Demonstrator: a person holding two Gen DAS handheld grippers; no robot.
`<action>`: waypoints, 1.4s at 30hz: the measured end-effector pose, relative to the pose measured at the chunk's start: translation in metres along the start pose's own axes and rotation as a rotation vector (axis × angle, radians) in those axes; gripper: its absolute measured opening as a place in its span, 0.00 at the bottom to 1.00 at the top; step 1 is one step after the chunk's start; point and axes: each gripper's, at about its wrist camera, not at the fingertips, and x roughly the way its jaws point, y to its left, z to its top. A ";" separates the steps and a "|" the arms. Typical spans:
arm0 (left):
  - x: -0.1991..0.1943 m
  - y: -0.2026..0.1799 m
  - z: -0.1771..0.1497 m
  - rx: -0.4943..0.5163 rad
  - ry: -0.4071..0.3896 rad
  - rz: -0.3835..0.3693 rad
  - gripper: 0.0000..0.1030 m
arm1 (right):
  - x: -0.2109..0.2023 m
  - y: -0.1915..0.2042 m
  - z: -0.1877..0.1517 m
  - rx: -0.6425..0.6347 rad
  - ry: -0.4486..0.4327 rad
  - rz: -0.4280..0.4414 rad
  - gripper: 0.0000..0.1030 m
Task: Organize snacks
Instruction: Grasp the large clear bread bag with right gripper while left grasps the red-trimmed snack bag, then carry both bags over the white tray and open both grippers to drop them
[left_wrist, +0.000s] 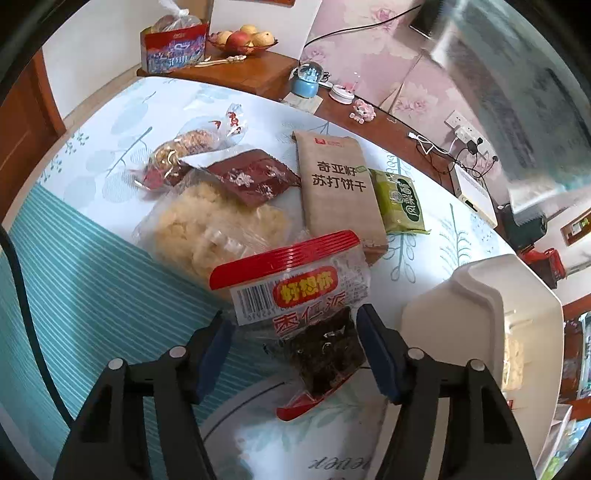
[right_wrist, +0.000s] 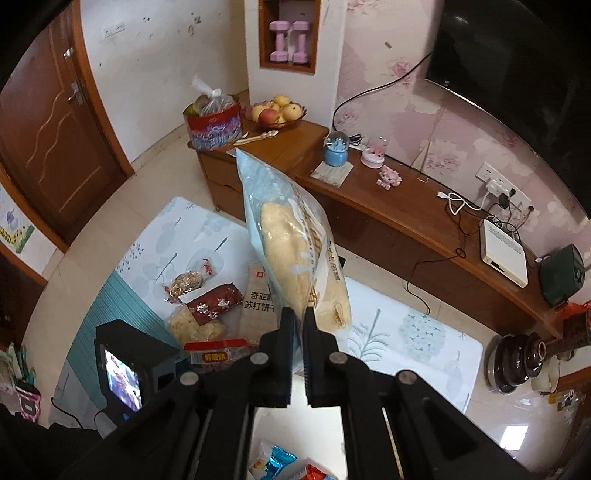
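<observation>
The left gripper (left_wrist: 295, 332) stands partly open around a clear red-lidded tub of dark snacks (left_wrist: 306, 314); its blue pads (left_wrist: 373, 347) flank the tub, and whether they press on it cannot be told. Just beyond the tub on the surface (left_wrist: 110, 140) lie a bag of pale puffs (left_wrist: 207, 225), a dark red packet (left_wrist: 255, 175), a brown cracker pack (left_wrist: 338, 184) and a green packet (left_wrist: 399, 201). A white bin (left_wrist: 517, 306) sits right of the gripper.

Only the right wrist view shows the right gripper (right_wrist: 300, 317), clamped shut on the edge of a light-blue bread bag (right_wrist: 291, 236) that stands up ahead of it, high above the surface, with bright wrappers (right_wrist: 280, 467) beneath its jaws.
</observation>
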 end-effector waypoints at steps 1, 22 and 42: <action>0.000 -0.001 0.000 0.001 0.006 -0.008 0.59 | -0.003 -0.002 -0.001 0.006 -0.004 0.000 0.04; -0.027 0.008 -0.032 0.064 0.040 -0.080 0.21 | -0.071 -0.031 -0.063 0.145 -0.069 -0.012 0.04; -0.163 -0.005 -0.045 0.189 -0.159 -0.197 0.21 | -0.111 -0.058 -0.159 0.317 -0.080 0.016 0.04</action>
